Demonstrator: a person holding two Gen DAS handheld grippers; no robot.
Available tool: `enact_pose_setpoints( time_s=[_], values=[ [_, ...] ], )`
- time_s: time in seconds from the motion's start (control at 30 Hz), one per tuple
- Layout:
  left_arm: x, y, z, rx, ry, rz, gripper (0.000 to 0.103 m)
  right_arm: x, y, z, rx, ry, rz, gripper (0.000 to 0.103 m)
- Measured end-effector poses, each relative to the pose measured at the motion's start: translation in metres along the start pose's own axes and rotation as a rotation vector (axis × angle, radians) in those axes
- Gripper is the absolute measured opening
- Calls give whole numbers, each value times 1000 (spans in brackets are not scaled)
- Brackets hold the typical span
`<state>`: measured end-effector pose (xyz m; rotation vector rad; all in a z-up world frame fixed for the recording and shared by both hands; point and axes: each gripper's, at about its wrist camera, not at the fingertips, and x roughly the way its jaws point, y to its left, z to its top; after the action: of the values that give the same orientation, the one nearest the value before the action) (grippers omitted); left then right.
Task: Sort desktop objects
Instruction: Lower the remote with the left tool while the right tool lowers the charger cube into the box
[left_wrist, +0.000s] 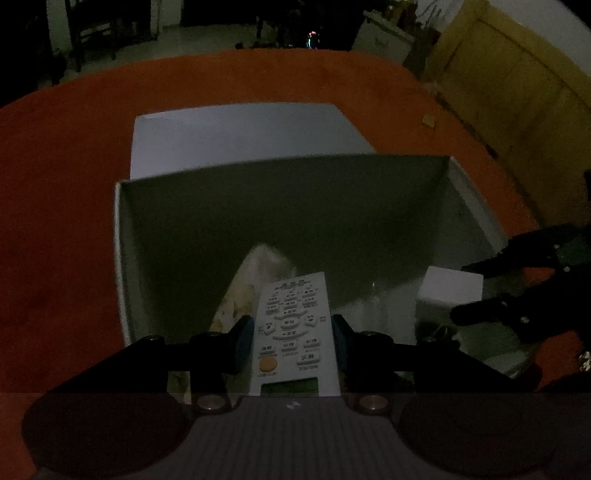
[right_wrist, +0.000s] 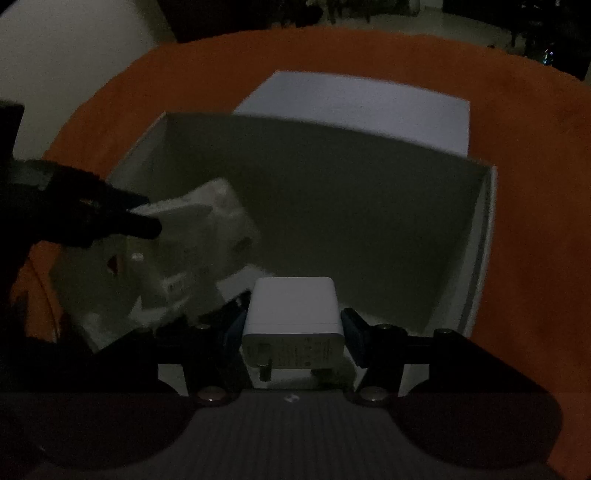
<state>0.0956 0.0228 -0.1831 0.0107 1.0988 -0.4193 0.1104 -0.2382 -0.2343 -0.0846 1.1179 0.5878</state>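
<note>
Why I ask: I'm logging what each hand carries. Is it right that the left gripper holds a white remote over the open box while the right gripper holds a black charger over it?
One detail is wrong: the charger is white, not black, as the right wrist view shows. The rest stands: the left gripper holds the white remote over the open box, and the right gripper holds the charger over it.

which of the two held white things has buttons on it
The white remote control in the left tongs; the white charger block in the right tongs has smooth faces.

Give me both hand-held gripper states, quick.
Left hand-held gripper: closed on the remote control.
Right hand-held gripper: closed on the white charger.
</note>
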Motion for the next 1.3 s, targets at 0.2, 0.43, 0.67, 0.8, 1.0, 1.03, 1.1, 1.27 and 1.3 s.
enact_pose_setpoints(
  time_s=[0.2, 0.43, 0.67, 0.8, 1.0, 1.03, 1.1, 1.27, 1.3],
  values=[
    [9, -8, -7, 46, -2, 38, 39, 13, 5, -15, -44, 35, -13, 59],
    [22, -12, -16, 57, 17, 49, 39, 24, 10, -29, -92, 60, -38, 59],
    [37, -15, -23, 53, 47, 52, 40, 35, 20, -33, -160, 59, -76, 59],
    [39, -15, -22, 47, 55, 50, 40, 40, 30, -33, -218, 65, -108, 59],
    [44, -15, -21, 41, 87, 56, 40, 46, 33, -29, -246, 90, -119, 59],
    [46, -15, -22, 39, 95, 57, 40, 48, 33, -29, -252, 95, -120, 59],
    [48, -15, -22, 38, 119, 61, 40, 50, 35, -28, -263, 103, -125, 59],
    [52, -18, -22, 39, 151, 76, 40, 56, 40, -26, -297, 126, -144, 59],
    [53, -18, -22, 40, 155, 78, 40, 57, 41, -25, -300, 131, -147, 59]
  ],
)
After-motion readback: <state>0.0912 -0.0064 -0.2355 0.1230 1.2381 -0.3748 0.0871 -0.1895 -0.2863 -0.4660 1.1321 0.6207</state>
